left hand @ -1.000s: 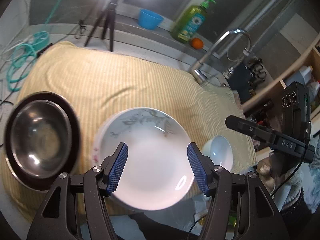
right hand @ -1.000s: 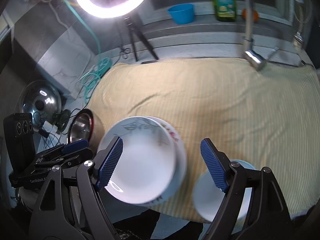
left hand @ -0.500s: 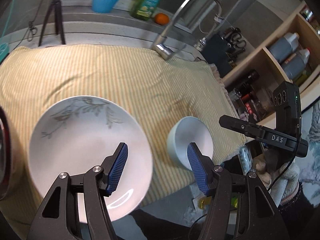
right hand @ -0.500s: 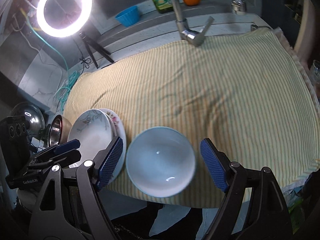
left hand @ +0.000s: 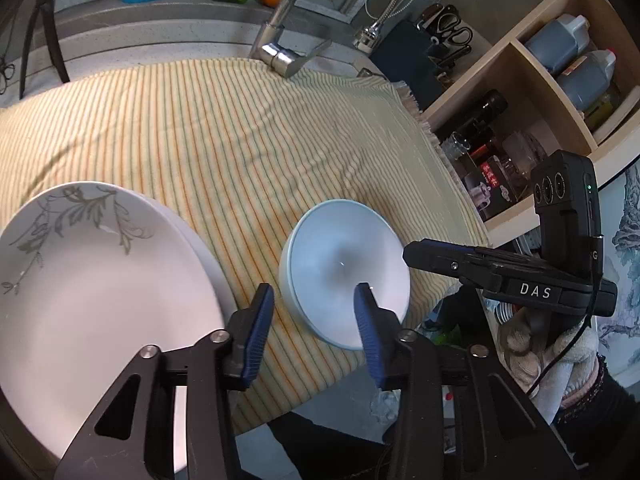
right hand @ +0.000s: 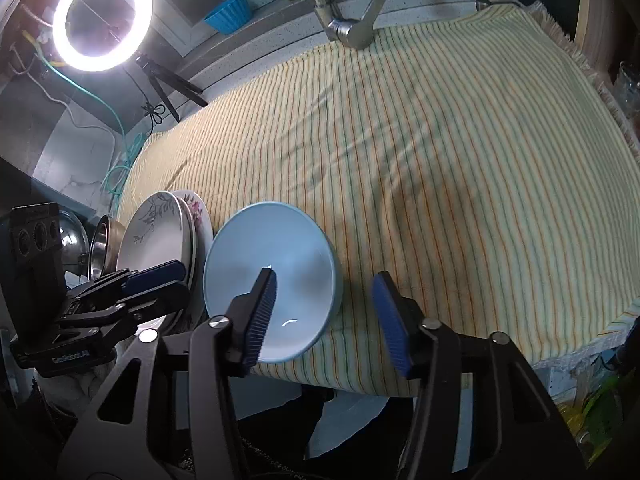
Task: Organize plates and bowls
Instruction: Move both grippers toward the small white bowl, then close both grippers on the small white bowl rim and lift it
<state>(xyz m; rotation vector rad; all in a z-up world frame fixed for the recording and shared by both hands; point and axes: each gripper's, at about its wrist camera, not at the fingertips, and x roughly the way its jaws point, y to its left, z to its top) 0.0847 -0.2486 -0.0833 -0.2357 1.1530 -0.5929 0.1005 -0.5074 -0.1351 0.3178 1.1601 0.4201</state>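
Pale blue bowl point(left hand: 344, 272) sits upright near the front edge of the striped cloth point(left hand: 208, 128) on the tabletop, just beside the plate stack point(left hand: 100, 280) on its left. Both pairs of jaws have just been closing, and each straddles an opposite side of the rim: left gripper point(left hand: 312, 316) over the left wall, right gripper point(right hand: 328, 312) over the right wall. Neither looks clamped yet, though fisheye makes pad contact hard to judge; both hands about equally near.

Ring light point(right hand: 103, 16) glaring upper left; fisheye-bent edges, dark corners.
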